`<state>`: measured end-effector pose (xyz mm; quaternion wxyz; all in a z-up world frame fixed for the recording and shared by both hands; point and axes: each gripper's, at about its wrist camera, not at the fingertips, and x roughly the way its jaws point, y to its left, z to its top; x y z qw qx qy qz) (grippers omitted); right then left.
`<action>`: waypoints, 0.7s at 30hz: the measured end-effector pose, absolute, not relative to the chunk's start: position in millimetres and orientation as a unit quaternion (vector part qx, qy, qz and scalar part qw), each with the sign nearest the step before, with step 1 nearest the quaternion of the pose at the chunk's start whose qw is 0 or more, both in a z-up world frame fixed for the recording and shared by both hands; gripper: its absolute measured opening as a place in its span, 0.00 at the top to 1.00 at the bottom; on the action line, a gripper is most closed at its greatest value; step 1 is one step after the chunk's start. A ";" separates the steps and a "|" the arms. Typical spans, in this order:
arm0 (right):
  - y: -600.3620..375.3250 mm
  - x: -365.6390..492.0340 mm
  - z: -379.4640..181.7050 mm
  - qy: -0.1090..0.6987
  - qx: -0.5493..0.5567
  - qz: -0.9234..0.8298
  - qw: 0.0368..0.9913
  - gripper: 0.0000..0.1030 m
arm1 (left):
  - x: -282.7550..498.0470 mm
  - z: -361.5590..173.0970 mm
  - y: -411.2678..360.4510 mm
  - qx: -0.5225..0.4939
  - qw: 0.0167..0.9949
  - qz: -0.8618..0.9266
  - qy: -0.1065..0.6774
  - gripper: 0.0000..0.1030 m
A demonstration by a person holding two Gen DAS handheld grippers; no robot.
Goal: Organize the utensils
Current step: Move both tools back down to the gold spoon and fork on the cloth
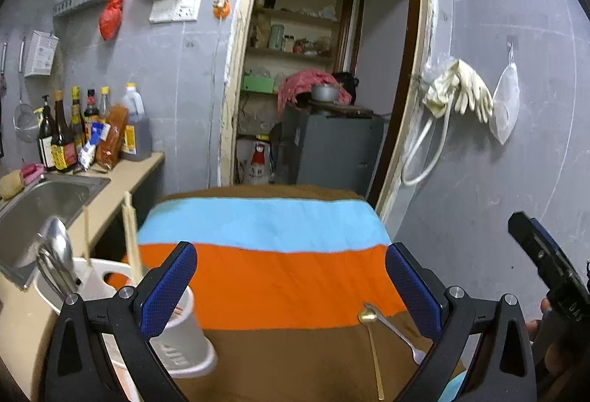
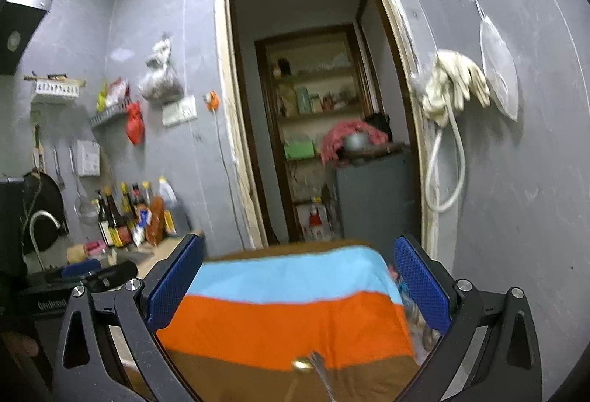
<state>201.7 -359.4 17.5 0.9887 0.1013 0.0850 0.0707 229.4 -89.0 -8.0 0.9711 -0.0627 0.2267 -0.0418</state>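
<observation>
A gold spoon [image 1: 372, 339] and a silver spoon [image 1: 400, 334] lie crossed on the striped cloth [image 1: 273, 276] at the near right. A white utensil holder [image 1: 173, 335] stands at the cloth's near left, with metal spoons [image 1: 57, 262] and chopsticks [image 1: 131, 236] sticking up. My left gripper [image 1: 291, 287] is open and empty above the cloth, its left finger in front of the holder. My right gripper [image 2: 298, 286] is open and empty over the cloth; the gold spoon's bowl [image 2: 302, 364] and the blurred silver spoon [image 2: 320, 374] lie just below it. The right gripper also shows in the left wrist view [image 1: 545, 265].
A steel sink [image 1: 40, 206] and sauce bottles [image 1: 92, 125] sit on the counter at left. An open doorway [image 1: 324, 70] behind the table leads to shelves and a grey cabinet. Gloves [image 1: 461, 92] and a hose hang on the right wall.
</observation>
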 end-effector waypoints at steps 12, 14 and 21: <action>-411.1 245.4 -82.5 0.267 0.101 0.083 0.955 0.02 | 270.1 -70.8 -128.1 -0.072 0.937 -0.096 0.329 0.00; -413.0 253.9 -102.2 0.307 0.096 0.090 0.943 0.02 | 277.0 -82.4 -130.1 -0.082 0.931 -0.100 0.342 0.00; -409.7 275.0 -145.8 0.368 0.084 0.134 0.916 0.28 | 299.8 -115.9 -137.2 -0.114 0.913 -0.111 0.375 0.01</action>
